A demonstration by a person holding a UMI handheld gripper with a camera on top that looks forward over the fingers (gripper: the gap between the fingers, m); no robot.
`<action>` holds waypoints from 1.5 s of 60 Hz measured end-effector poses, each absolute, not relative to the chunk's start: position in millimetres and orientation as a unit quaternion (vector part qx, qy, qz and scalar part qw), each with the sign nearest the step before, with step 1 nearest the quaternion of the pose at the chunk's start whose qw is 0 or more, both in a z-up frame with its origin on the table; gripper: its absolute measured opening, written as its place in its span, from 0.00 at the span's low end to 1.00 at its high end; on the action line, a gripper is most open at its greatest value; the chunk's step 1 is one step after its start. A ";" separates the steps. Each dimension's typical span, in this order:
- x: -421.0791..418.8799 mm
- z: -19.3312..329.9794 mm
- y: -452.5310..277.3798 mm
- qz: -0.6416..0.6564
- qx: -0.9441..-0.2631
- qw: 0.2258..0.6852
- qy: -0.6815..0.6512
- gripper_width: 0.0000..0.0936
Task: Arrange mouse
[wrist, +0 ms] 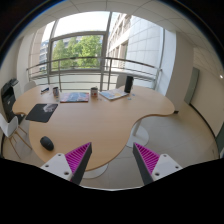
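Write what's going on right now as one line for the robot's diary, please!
gripper: open, holding nothing | mouse: on wooden table, ahead-left of fingers, untouched | mouse pad: beyond mouse | step: approach not done

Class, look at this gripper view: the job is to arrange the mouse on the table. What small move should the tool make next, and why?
Probably swing left and lower toward the mouse. The tool is open and holds nothing, and it points at bare table. The mouse lies off to the left of its left finger, near the table's edge, with the dark mouse pad beyond it.
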State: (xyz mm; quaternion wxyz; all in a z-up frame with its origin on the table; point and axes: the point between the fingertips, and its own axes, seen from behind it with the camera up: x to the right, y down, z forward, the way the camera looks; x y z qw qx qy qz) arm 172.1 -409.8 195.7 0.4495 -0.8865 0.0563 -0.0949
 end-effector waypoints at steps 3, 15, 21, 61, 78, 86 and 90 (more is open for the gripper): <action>173.5 194.8 -411.2 -0.100 -0.886 0.448 0.060 0.90; 151.8 167.6 -444.9 -0.108 -0.892 0.433 0.077 0.90; 111.7 135.4 -464.8 -0.104 -0.897 0.422 0.075 0.90; -128.5 -11.6 -309.8 -0.038 -0.919 0.392 0.001 0.90; -113.5 -16.0 -239.5 -0.020 -0.917 0.396 0.041 0.86; -112.1 -15.7 -225.7 -0.023 -0.914 0.403 0.037 0.56; -110.5 -16.5 -224.8 -0.028 -0.914 0.402 0.043 0.53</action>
